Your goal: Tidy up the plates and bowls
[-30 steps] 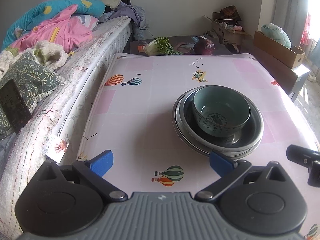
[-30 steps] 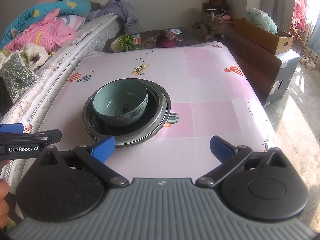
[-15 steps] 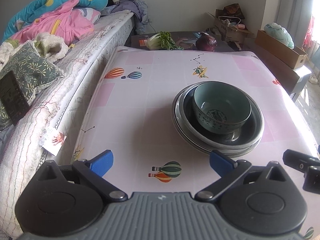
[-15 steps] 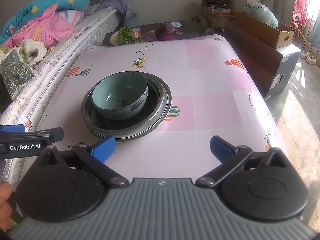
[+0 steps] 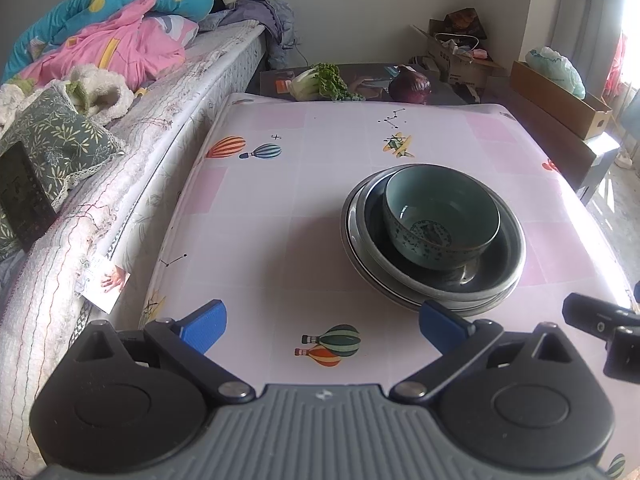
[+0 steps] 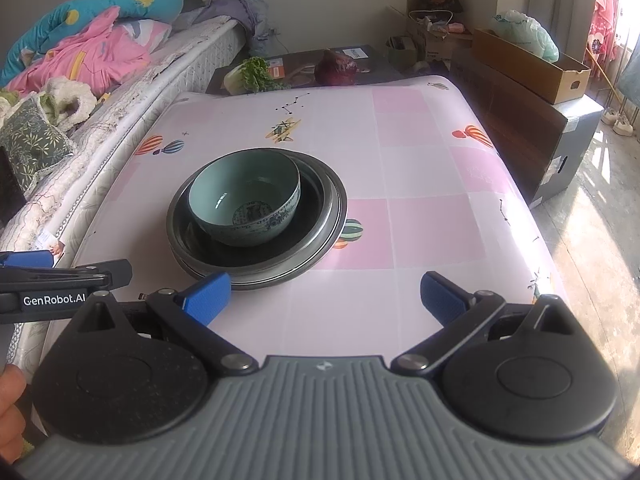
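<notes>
A pale green bowl (image 5: 440,220) (image 6: 244,196) with a blue pattern sits inside a stack of dark metal plates (image 5: 492,280) (image 6: 316,240) on the pink table. My left gripper (image 5: 322,322) is open and empty, hovering near the table's front edge, with the stack ahead and to the right of it. Nothing is held by my right gripper (image 6: 324,300), which is open too, the stack just ahead of its left finger. The left gripper's side shows at the left edge of the right wrist view.
The table (image 5: 280,208) wears a pink cloth printed with balloons. A bed (image 5: 120,92) piled with bedding runs along its left side. Behind the table lie a leafy cabbage (image 5: 316,84) and a purple cabbage (image 5: 410,88). Cardboard boxes (image 6: 528,68) stand at the right.
Both grippers have drawn back slightly and risen, so the stack looks a little farther off. The bowl and plates have not moved. Both stay open.
</notes>
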A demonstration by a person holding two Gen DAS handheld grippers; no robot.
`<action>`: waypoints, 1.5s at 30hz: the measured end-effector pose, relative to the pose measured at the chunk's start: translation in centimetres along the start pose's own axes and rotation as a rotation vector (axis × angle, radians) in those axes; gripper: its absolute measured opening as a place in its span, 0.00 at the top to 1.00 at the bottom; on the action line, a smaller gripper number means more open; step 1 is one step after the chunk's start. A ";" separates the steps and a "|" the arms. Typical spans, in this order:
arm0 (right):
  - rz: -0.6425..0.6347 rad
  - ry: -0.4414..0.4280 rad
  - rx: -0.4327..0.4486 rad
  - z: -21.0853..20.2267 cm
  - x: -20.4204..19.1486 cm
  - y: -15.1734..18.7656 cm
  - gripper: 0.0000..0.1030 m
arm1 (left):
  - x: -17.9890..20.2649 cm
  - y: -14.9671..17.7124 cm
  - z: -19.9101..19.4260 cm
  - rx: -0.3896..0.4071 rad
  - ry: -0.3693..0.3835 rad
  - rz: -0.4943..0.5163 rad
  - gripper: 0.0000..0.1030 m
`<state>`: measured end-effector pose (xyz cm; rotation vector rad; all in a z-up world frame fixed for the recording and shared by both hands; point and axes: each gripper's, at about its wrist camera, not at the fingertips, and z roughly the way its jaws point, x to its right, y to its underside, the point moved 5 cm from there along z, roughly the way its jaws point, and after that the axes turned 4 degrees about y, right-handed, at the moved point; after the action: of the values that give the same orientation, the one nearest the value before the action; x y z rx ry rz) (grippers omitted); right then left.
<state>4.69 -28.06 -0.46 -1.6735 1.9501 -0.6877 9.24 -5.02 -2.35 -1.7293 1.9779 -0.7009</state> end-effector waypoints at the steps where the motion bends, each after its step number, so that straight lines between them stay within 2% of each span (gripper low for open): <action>1: 0.001 -0.001 0.000 0.0 0.0 0.0 0.01 | 0.0 0.0 0.0 0.000 0.001 0.001 0.00; 45: -0.016 -0.002 0.004 0.2 -0.1 0.1 0.01 | 0.0 -0.2 -0.4 0.007 -0.002 0.003 0.00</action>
<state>4.79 -27.98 -0.67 -1.6883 1.9351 -0.6947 9.11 -5.01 -1.90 -1.7223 1.9736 -0.7049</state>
